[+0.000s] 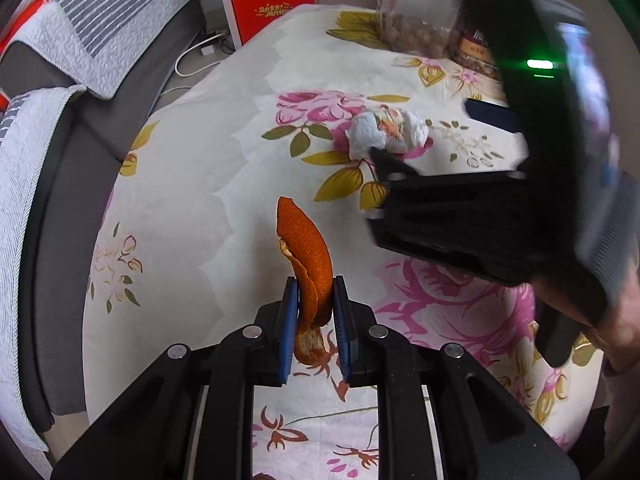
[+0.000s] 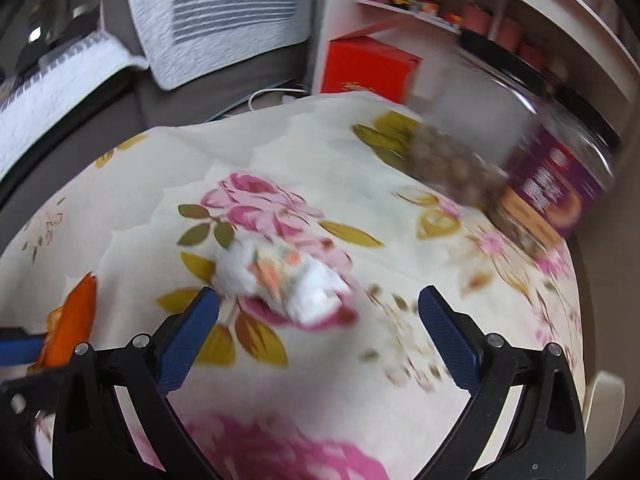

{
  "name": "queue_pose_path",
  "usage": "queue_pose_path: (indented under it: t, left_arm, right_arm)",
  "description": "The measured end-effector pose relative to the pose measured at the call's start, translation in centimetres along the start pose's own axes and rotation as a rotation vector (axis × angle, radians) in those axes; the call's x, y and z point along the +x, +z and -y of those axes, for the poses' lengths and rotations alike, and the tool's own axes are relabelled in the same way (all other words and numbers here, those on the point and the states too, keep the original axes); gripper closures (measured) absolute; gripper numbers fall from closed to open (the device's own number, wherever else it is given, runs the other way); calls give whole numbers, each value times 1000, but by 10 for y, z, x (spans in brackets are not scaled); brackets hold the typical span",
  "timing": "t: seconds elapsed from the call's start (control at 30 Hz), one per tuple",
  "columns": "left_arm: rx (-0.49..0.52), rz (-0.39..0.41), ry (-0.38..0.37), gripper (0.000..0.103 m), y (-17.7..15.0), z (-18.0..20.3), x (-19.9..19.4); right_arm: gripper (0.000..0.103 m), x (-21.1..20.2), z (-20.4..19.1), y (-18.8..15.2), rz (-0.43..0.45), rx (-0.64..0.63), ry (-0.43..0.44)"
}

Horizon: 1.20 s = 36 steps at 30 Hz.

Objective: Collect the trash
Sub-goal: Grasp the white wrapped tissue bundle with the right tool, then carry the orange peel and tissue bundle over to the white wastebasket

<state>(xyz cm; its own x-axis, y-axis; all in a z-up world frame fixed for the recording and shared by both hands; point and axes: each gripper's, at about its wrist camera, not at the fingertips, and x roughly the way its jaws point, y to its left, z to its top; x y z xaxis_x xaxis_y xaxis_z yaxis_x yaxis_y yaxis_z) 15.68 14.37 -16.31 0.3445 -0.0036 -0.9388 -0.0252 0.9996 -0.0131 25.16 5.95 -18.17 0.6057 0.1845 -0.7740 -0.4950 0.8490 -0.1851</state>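
Note:
My left gripper [image 1: 316, 286] is shut on an orange peel [image 1: 306, 248], which sticks up between its blue pads above the floral tablecloth [image 1: 224, 152]. The peel also shows at the left edge of the right wrist view [image 2: 76, 320]. A crumpled white tissue [image 1: 386, 132] lies on the cloth further back. My right gripper [image 2: 318, 300] is open, its blue fingers either side of and just short of the tissue [image 2: 280, 280]. In the left wrist view the right gripper [image 1: 432, 136] reaches toward the tissue from the right. The right wrist view is motion-blurred.
A clear jar of nuts [image 1: 416, 12] and a purple-labelled jar [image 2: 560, 188] stand at the table's back right. A red box [image 1: 272, 0] sits on the floor beyond the table. A grey sofa with striped covers [image 1: 100, 20] runs along the left.

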Motion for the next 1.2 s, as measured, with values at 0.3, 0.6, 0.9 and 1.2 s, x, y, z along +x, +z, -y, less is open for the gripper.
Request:
queue_pose_path:
  t: [0.3, 0.6, 0.9, 1.2]
  left_arm:
    - [-79, -7, 9, 84, 5, -26, 1]
    - [-136, 77, 26, 85, 10, -36, -19]
    - [-155, 165, 19, 85, 13, -29, -46]
    - [-160, 239, 6, 85, 14, -8, -73]
  right_arm:
    - [65, 21, -4, 22, -73, 59, 93]
    - [65, -6, 21, 22, -41, 227, 106]
    - [65, -73, 39, 19, 29, 279, 50]
    - [65, -118, 64, -10, 25, 405, 26]
